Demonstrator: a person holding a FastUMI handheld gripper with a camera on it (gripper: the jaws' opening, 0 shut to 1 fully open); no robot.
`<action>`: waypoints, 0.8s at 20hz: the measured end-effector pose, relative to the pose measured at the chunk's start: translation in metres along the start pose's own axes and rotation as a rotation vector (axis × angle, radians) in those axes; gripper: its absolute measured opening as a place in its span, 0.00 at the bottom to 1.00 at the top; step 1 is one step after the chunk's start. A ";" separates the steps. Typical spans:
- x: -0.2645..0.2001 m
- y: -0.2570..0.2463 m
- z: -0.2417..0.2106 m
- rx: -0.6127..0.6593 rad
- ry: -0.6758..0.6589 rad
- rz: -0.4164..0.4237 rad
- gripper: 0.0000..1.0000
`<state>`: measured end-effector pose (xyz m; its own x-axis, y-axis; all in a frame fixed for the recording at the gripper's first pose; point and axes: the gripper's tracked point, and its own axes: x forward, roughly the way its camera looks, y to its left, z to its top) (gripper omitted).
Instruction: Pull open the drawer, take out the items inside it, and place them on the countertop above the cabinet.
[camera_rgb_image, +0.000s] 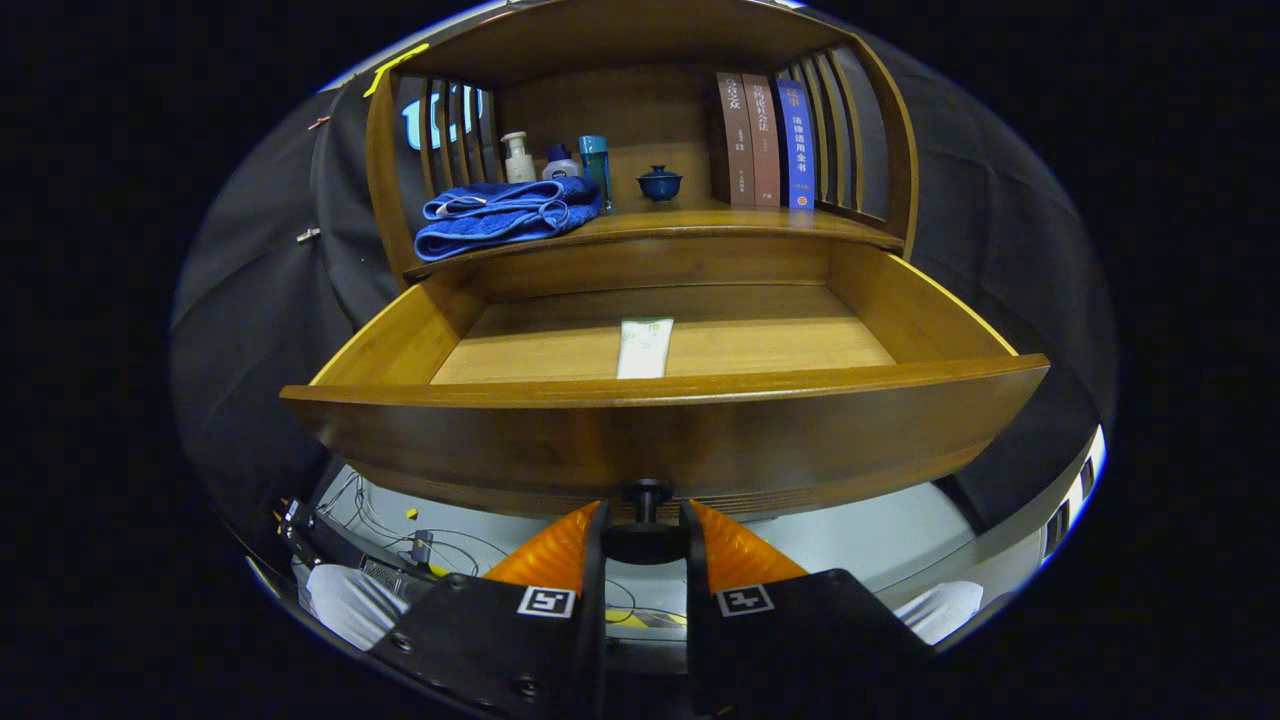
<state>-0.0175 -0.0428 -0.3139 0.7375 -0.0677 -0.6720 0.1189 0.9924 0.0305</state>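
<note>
1. Two fingers of the gripper (645, 530) close on the dark round knob (646, 541) that sticks out of the drawer front, one finger pressing on each side of it.
2. The wooden drawer (660, 425) stands pulled well out of the cabinet toward the gripper, its front panel just beyond the fingertips.
3. One item lies inside it: a flat white and green tube (645, 347), lengthwise on the drawer floor near the middle, its near end hidden by the front panel.
4. Above and beyond the drawer is the countertop (720, 222), under a wooden shelf frame with slatted sides.
5. On the countertop's left part lies a folded blue towel (505, 213); behind it stand a white pump bottle (518, 158), a small white bottle with a dark cap (560, 163) and a teal bottle (595, 165).
6. Near the middle sits a small dark blue lidded cup (659, 183).
7. To the right, three books (766, 140) stand upright, touching one another.
</note>
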 end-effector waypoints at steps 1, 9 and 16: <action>0.001 0.000 0.000 0.007 -0.001 0.001 0.37; -0.026 -0.001 -0.008 -0.016 0.037 -0.037 0.86; -0.060 0.027 0.078 -0.019 -0.063 0.012 0.99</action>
<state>-0.0064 -0.0198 -0.2146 0.7795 -0.0614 -0.6234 0.0974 0.9950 0.0238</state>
